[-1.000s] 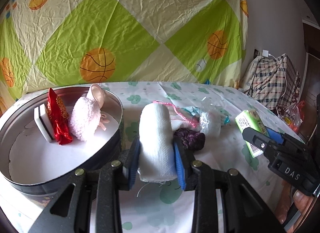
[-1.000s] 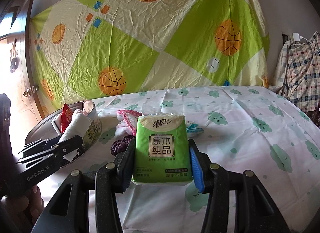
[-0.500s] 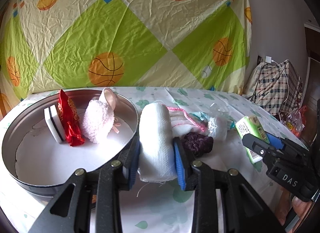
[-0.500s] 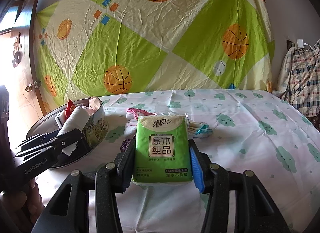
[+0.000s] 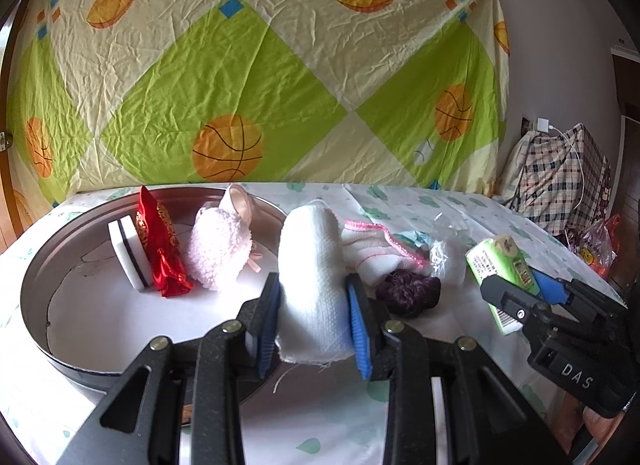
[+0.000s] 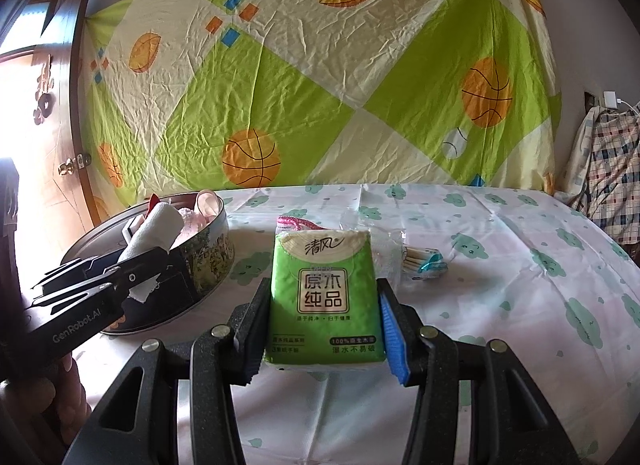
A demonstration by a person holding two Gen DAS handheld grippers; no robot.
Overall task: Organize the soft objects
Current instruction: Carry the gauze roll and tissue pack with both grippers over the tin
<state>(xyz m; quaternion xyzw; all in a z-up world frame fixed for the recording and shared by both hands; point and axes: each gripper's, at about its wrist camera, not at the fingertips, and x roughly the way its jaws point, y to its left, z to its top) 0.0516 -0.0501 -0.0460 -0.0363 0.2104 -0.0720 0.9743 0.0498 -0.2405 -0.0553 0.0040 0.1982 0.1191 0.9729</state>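
- While the left gripper (image 5: 314, 301) is clamping a white rolled cloth (image 5: 310, 277) between its fingers, narrowed onto the cloth, it is hovering at the near rim of the round metal tin (image 5: 36, 277)
- The left wrist view is looking down into the tin, showing a white sponge block (image 5: 130, 255), a red pouch (image 5: 160, 249) and a pink fluffy slipper (image 5: 218, 247) standing on its white floor; the right wrist view is seeing only their tops over the tin's printed outer wall (image 6: 208, 261)
- The right gripper (image 6: 320, 325) is squeezing a green tissue pack (image 6: 322, 297) with its fingers about half apart, pressing on both sides
- The right view is showing the pack's printed front; the left view is catching only its edge (image 5: 500, 269) beside the other tool
- A dark purple bundle (image 5: 408, 291) is lying on the desk (image 6: 500, 265) in the left view only, the pack is hiding it in the right
- A pink-edged cloth (image 5: 376, 245) is resting just behind that bundle
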